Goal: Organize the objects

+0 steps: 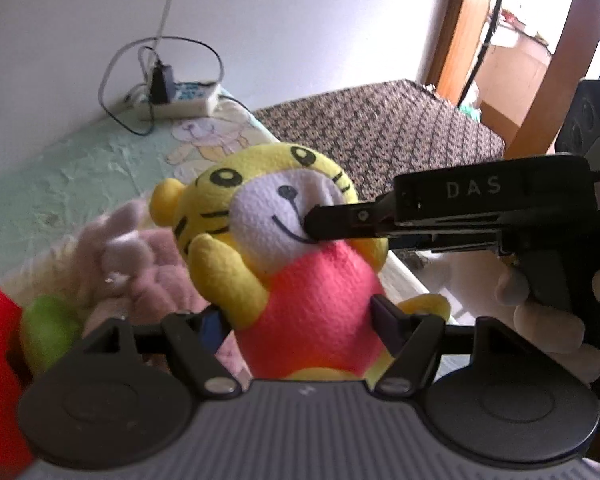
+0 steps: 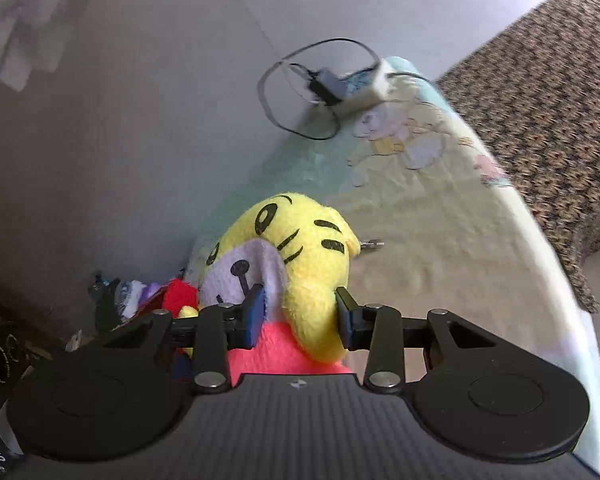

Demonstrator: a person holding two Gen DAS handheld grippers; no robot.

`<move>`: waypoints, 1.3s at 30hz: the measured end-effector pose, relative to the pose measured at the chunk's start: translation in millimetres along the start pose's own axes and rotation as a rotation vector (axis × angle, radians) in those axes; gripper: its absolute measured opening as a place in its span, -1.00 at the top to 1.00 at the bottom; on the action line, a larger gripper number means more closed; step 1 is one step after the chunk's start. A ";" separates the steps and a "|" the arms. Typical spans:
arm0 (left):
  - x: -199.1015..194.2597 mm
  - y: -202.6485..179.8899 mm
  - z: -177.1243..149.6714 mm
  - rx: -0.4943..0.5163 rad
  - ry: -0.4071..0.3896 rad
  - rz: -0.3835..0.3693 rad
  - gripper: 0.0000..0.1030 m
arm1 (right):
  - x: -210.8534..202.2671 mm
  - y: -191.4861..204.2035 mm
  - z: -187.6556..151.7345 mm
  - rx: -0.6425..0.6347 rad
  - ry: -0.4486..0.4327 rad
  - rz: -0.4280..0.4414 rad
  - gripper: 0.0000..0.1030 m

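Tiger plush [image 1: 300,280] sits upright btwn both claws, held clear above the bed [image 1: 60,184]. Left claw [image 1: 300,320] is clamped on its pink belly, one finger each side. Right claw [image 2: 298,316] comes in from the left claw's right side and pinches the head at cheek/muzzle, fingers pressed into the fabric. Long axis runs up and away from the left claw, head at the far end; face points back toward that cam. Both claws are on it, so neither is nearer. Judgement: a handover or reposition, w/ one claw needing to let go first. Plush looks soft: yellow head w/ black stripes, white muzzle, pink body, yellow arms. Pale pink plush [image 1: 140,256] lies just left of the left claw.
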State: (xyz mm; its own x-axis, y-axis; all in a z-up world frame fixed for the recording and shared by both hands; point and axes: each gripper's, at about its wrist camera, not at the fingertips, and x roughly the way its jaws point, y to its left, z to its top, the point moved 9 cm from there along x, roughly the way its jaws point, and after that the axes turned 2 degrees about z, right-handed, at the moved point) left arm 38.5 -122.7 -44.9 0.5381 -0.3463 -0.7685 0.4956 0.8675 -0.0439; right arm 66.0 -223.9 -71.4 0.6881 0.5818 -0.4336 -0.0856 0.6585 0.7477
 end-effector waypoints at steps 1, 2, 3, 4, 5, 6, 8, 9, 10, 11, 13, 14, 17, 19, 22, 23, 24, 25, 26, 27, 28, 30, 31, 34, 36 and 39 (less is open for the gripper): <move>-6.2 3.2 -0.2 -0.008 -0.011 0.005 -0.39 | 1.7 7.2 -0.5 -0.012 -0.001 0.011 0.24; -13.3 6.7 -0.9 -0.014 -0.022 0.012 -0.39 | 3.5 16.4 -1.8 -0.025 0.000 0.025 0.24; -22.0 10.9 -2.1 -0.021 -0.036 0.020 -0.39 | 4.3 23.9 -4.1 -0.034 0.001 0.036 0.23; -27.7 15.0 -2.3 -0.029 -0.048 0.029 -0.39 | 6.4 31.5 -5.2 -0.043 0.002 0.047 0.24; -34.1 19.6 -2.4 -0.036 -0.060 0.038 -0.39 | 8.9 40.9 -5.8 -0.054 0.001 0.058 0.24; -41.8 25.2 -3.1 -0.043 -0.074 0.048 -0.39 | 11.9 51.4 -7.3 -0.069 0.000 0.068 0.24; -57.3 36.2 -5.4 -0.056 -0.102 0.063 -0.39 | 17.6 66.7 -10.9 -0.092 -0.002 0.084 0.24; -62.9 42.5 -6.3 -0.061 -0.114 0.069 -0.39 | 21.7 74.7 -13.3 -0.103 -0.001 0.089 0.24; -69.8 50.1 -7.3 -0.067 -0.127 0.075 -0.39 | 26.2 82.6 -16.0 -0.115 0.000 0.093 0.24; -75.9 57.3 -8.8 -0.072 -0.138 0.081 -0.39 | 31.0 90.1 -18.6 -0.125 -0.001 0.097 0.24; -88.0 73.5 -12.4 -0.084 -0.158 0.091 -0.39 | 45.0 106.9 -25.2 -0.141 0.000 0.106 0.24; -92.9 82.7 -14.1 -0.087 -0.167 0.095 -0.39 | 52.3 113.4 -29.4 -0.142 0.004 0.107 0.24; -107.0 113.0 -21.6 -0.093 -0.184 0.111 -0.39 | 77.4 140.1 -44.9 -0.149 0.015 0.116 0.24; -116.6 135.5 -29.6 -0.100 -0.186 0.123 -0.39 | 94.6 159.3 -50.8 -0.158 0.023 0.122 0.24; -130.9 172.9 -42.5 -0.118 -0.192 0.134 -0.39 | 121.2 184.9 -59.6 -0.162 0.039 0.130 0.24; -135.0 185.9 -47.0 -0.125 -0.192 0.138 -0.39 | 130.0 192.1 -62.6 -0.164 0.043 0.132 0.24; -137.5 197.5 -50.0 -0.130 -0.191 0.141 -0.39 | 137.3 199.0 -65.4 -0.165 0.045 0.131 0.24; -140.7 209.5 -54.5 -0.135 -0.192 0.145 -0.39 | 145.7 205.5 -68.0 -0.168 0.048 0.125 0.24; -142.9 220.3 -59.2 -0.139 -0.192 0.149 -0.39 | 154.0 211.6 -70.7 -0.173 0.050 0.115 0.24; -144.4 231.1 -63.4 -0.144 -0.192 0.151 -0.39 | 159.5 214.4 -73.0 -0.177 0.051 0.104 0.24; -145.1 242.2 -68.0 -0.151 -0.189 0.150 -0.39 | 163.5 217.8 -74.8 -0.179 0.049 0.093 0.24; -143.1 260.8 -75.3 -0.165 -0.183 0.131 -0.40 | 170.6 225.9 -82.8 -0.179 0.040 0.052 0.25; -141.1 270.4 -79.0 -0.173 -0.178 0.121 -0.40 | 175.1 227.6 -83.9 -0.184 0.028 0.027 0.25; -132.6 297.8 -85.3 -0.194 -0.163 0.068 -0.44 | 187.9 230.5 -86.4 -0.213 -0.005 -0.051 0.28; -127.9 308.5 -86.3 -0.210 -0.162 0.025 -0.46 | 192.7 236.0 -88.5 -0.235 -0.026 -0.090 0.29; -128.8 323.4 -92.0 -0.217 -0.166 -0.011 -0.48 | 199.8 241.4 -86.9 -0.258 -0.050 -0.122 0.30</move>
State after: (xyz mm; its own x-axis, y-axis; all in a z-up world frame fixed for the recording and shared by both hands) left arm 66.7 235.3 -18.9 0.6468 -0.3946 -0.6526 0.3543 0.9133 -0.2010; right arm 120.2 92.8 -21.3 0.7386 0.4706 -0.4827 -0.1760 0.8258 0.5358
